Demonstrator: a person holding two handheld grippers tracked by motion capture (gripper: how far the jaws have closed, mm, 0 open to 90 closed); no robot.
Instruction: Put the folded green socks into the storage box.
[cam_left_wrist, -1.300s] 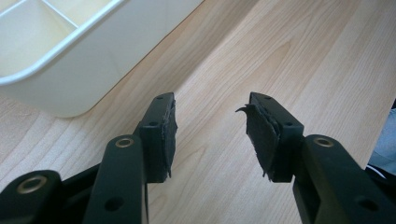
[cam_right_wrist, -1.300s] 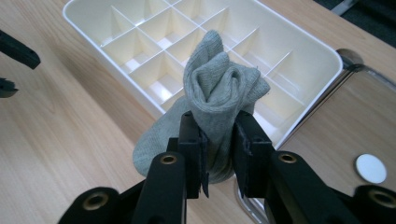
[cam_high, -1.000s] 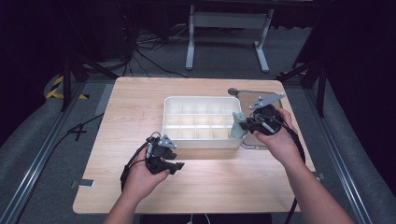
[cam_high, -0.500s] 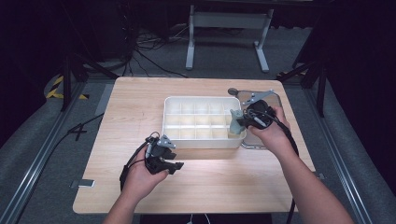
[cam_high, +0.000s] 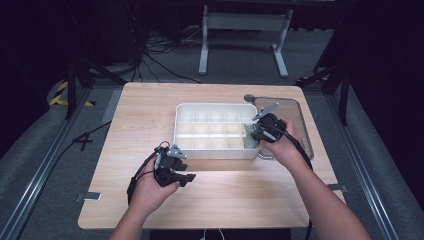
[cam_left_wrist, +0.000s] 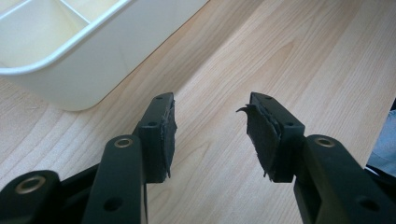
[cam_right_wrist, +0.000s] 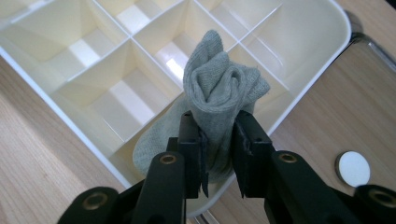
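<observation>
Currently the right gripper (cam_right_wrist: 219, 154) pinches a rolled grey-green sock (cam_right_wrist: 219, 93), its jaws pressed against the fabric on both sides, and holds it over the white divided tray (cam_high: 186, 145). Seen through the right gripper view, the sock hangs above the compartments at the tray's near corner, its lower end drooping over the rim; whether it touches the rim cannot be told. From the high view the right gripper (cam_high: 254, 134) sits at the tray's right end, with the hand behind it over a clear lid (cam_high: 300, 112) that lies just beside the tray on that side. A small round white disc (cam_right_wrist: 353, 168) lies on the wooden table (cam_high: 240, 200), near the tray's corner. The left gripper (cam_left_wrist: 210, 133) is spread, nothing between its pads (cam_left_wrist: 261, 135), and hovers over bare table just in front of the tray's near wall (cam_left_wrist: 93, 70). High view: left gripper (cam_high: 182, 176) near the tray's front left corner, apart from it.
</observation>
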